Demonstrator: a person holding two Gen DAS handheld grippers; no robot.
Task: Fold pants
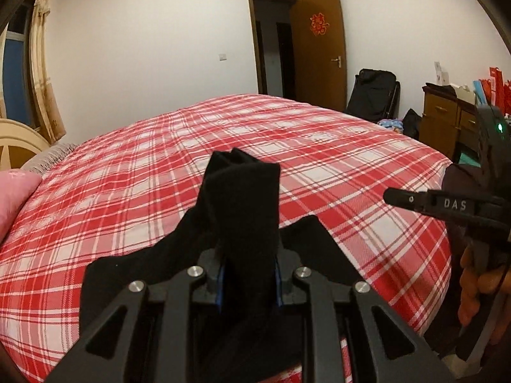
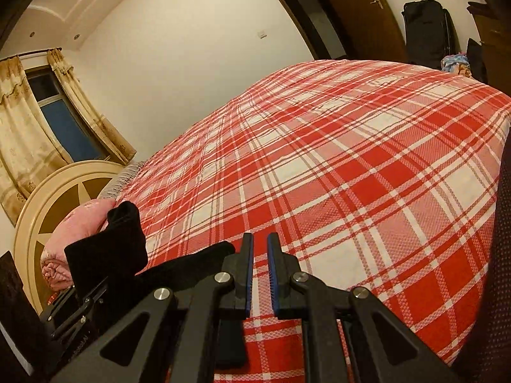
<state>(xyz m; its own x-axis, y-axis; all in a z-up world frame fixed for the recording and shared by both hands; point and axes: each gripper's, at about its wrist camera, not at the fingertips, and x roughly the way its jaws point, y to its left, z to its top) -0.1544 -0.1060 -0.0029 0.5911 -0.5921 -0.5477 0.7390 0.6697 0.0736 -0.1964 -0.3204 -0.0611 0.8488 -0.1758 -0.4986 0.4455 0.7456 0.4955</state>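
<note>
The black pants (image 1: 242,204) are bunched in my left gripper (image 1: 247,274), which is shut on a thick fold that sticks up past the fingers, above the red plaid bed (image 1: 319,146). More black cloth spreads left and right below the fingers. My right gripper (image 2: 260,249) is empty, its blue pads a narrow gap apart, over the bed's near edge. It shows from the side in the left wrist view (image 1: 392,198). The pants (image 2: 108,242) and the left gripper show at the lower left of the right wrist view.
A pink pillow (image 2: 76,226) and a cream headboard (image 2: 41,204) lie at the left. An open brown door (image 1: 319,48), a black bag (image 1: 373,95) and a wooden dresser (image 1: 444,118) stand beyond the bed.
</note>
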